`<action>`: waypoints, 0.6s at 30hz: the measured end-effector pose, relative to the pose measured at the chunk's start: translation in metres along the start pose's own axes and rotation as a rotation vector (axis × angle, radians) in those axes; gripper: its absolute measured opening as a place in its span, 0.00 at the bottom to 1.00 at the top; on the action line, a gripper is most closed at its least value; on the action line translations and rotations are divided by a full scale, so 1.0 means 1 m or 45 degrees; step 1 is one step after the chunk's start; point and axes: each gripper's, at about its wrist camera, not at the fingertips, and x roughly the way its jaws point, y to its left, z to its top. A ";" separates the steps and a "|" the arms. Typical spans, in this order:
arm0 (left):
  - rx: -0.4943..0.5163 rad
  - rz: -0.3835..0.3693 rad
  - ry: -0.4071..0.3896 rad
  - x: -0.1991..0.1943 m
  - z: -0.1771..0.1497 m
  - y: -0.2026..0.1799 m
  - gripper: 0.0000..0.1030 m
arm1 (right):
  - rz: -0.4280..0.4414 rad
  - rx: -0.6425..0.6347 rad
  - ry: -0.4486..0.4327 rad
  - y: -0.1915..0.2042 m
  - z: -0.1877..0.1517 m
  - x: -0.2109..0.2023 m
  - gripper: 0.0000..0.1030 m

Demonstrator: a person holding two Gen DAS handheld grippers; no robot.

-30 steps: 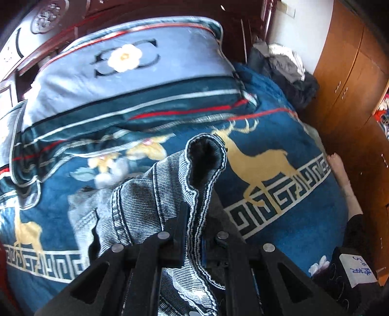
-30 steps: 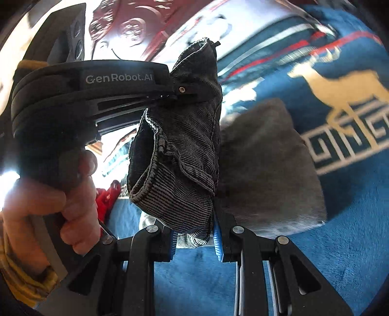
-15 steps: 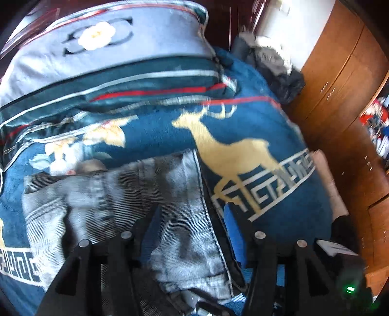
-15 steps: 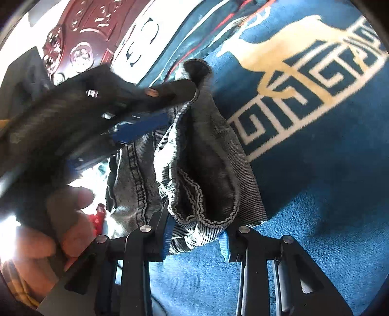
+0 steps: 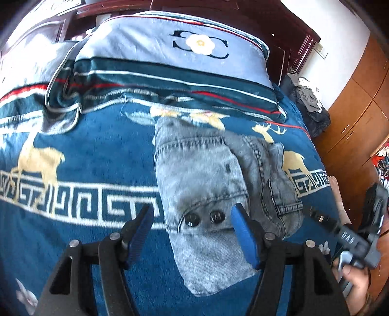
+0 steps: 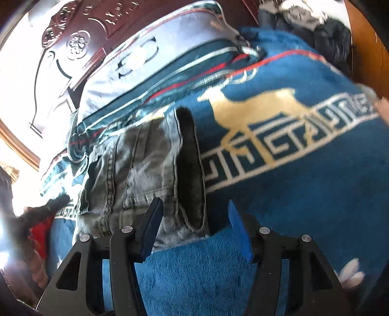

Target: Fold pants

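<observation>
Both grippers, clamped on a raised bundle of denim a second ago, now stand parted and empty, and the grey jeans (image 5: 206, 194) lie folded flat on the blue deer-patterned blanket (image 5: 85, 150).

Left wrist view: the left gripper (image 5: 192, 233) hovers over the near end of the jeans with its blue-padded fingers (image 5: 244, 240) spread wide, one to each side of the fabric and gripping nothing. Two dark round buttons (image 5: 204, 217) sit between the fingers. The jeans form a compact stack (a lighter panel with a stitched seam on top, a darker layer showing along the right edge), its far end close to the striped pillow (image 5: 170, 60) that bears a flower emblem. A carved dark wooden headboard (image 5: 218, 14) rises behind the pillow, a wooden wardrobe (image 5: 357, 116) stands at the right, and a heap of dark clothes (image 5: 308, 102) rests at the bed's far corner. At the lower right, the person's right hand (image 5: 357, 277) is wrapped around the other tool's handle.

Right wrist view: the right gripper (image 6: 194, 223) is likewise released, its fingers (image 6: 238, 231) apart above the blanket. The jeans (image 6: 145, 175) lie ahead and to the left, the left finger overlapping their near edge, with the dark fleece lining exposed along their right edge. A gold deer motif (image 6: 255, 102) lies beyond, to the right.
</observation>
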 end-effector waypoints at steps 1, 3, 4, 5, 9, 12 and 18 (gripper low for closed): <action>0.015 -0.015 0.000 0.001 -0.003 -0.003 0.63 | 0.008 -0.017 -0.008 0.003 0.002 0.000 0.54; 0.061 -0.058 -0.014 0.001 -0.009 -0.011 0.57 | 0.032 -0.063 0.008 0.012 0.005 0.000 0.54; 0.094 -0.075 -0.018 0.001 -0.012 -0.018 0.56 | 0.028 -0.093 0.016 0.017 0.006 0.001 0.53; 0.126 -0.073 -0.012 0.003 -0.015 -0.024 0.52 | 0.024 -0.143 0.036 0.024 0.006 0.004 0.50; 0.225 0.004 0.044 0.013 -0.025 -0.033 0.39 | -0.020 -0.227 0.133 0.038 0.006 0.028 0.17; 0.197 -0.007 0.060 0.011 -0.030 -0.023 0.36 | -0.022 -0.260 0.116 0.040 0.006 0.019 0.11; 0.221 0.018 0.093 0.019 -0.040 -0.020 0.36 | -0.132 -0.318 0.126 0.047 0.000 0.026 0.11</action>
